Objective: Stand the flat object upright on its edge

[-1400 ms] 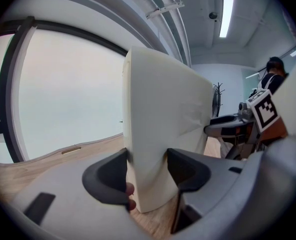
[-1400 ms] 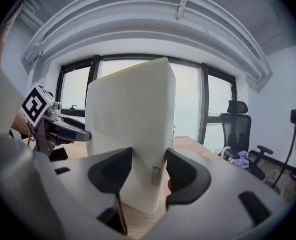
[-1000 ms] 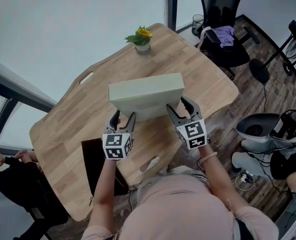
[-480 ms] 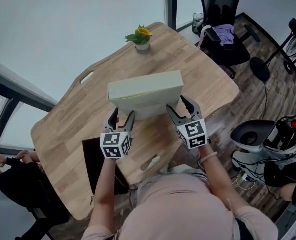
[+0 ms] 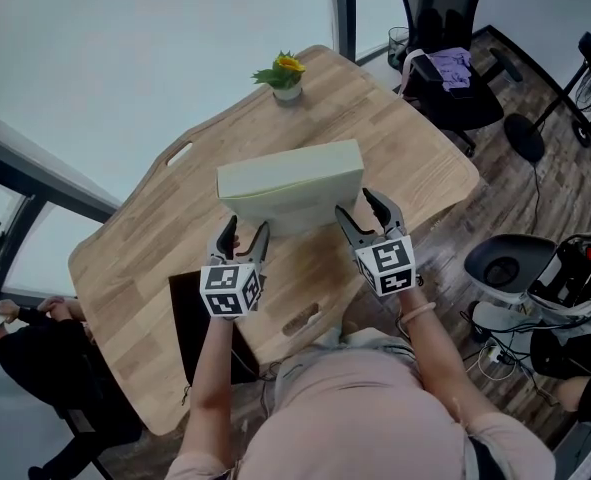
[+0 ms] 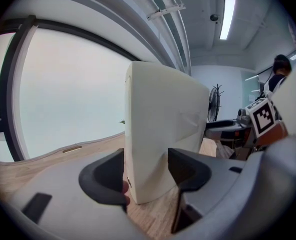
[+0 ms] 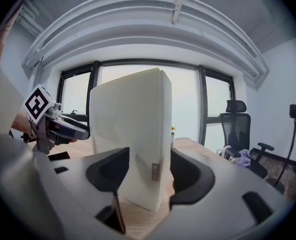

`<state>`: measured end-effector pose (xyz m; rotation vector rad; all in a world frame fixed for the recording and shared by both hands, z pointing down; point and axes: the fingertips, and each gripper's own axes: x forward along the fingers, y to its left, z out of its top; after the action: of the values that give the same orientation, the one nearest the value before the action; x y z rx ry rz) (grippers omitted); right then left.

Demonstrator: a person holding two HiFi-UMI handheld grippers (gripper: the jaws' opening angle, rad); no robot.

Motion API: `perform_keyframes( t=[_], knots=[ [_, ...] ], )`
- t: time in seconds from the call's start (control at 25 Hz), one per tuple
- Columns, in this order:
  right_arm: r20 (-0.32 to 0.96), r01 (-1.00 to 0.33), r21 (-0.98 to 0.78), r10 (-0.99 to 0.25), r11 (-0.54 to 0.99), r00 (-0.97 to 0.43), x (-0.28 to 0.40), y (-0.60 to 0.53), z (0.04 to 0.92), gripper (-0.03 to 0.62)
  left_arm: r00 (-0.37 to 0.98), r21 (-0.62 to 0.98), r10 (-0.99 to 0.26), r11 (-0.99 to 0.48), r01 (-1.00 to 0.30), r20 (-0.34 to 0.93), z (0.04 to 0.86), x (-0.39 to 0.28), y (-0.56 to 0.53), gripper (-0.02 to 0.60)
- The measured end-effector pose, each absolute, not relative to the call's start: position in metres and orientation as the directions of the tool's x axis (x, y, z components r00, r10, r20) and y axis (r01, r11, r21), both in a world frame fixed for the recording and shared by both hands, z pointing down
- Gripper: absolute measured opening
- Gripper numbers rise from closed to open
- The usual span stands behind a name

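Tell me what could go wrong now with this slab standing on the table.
1. The slab stands on a narrow edge on the table; it could topple once unsupported.
2. The left tongs and right tongs straddle its lower corners, so pulling back crookedly may drag it over.
3. Falling away, it might hit the plant.

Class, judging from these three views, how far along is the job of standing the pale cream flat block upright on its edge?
Done: the pale cream flat rectangular block stands upright, its lower edge apparently resting on the light wooden table. In hand: the left gripper and the right gripper each hold it low down between their jaws, steadying it. Left: open both jaws and draw back, to show it stands alone.
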<state>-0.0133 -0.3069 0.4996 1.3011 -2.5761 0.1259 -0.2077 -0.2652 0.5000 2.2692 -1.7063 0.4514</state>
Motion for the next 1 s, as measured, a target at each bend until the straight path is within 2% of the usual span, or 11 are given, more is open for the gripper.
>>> perform_keyframes(
  t=[0.44,0.68,1.0],
  knots=[
    [0.240,-0.799,0.020,-0.779,0.600,-0.579,-0.009,-0.284,0.490,0.227,0.241,0.040,-0.893,-0.244,-0.969,0.381,0.490,-0.205,-0.246,0.256],
    [0.237,-0.791,0.009,-0.769,0.612,-0.593,-0.009,-0.267,0.490,0.194,0.236,0.060,-0.895,-0.231,-0.971,0.379,0.487,-0.204,-0.230,0.255],
    [0.229,-0.782,0.001,-0.761,0.624,-0.607,-0.005,-0.242,0.486,0.156,0.226,0.063,-0.901,-0.218,-0.974,0.370,0.481,-0.197,-0.202,0.189]
  ],
)
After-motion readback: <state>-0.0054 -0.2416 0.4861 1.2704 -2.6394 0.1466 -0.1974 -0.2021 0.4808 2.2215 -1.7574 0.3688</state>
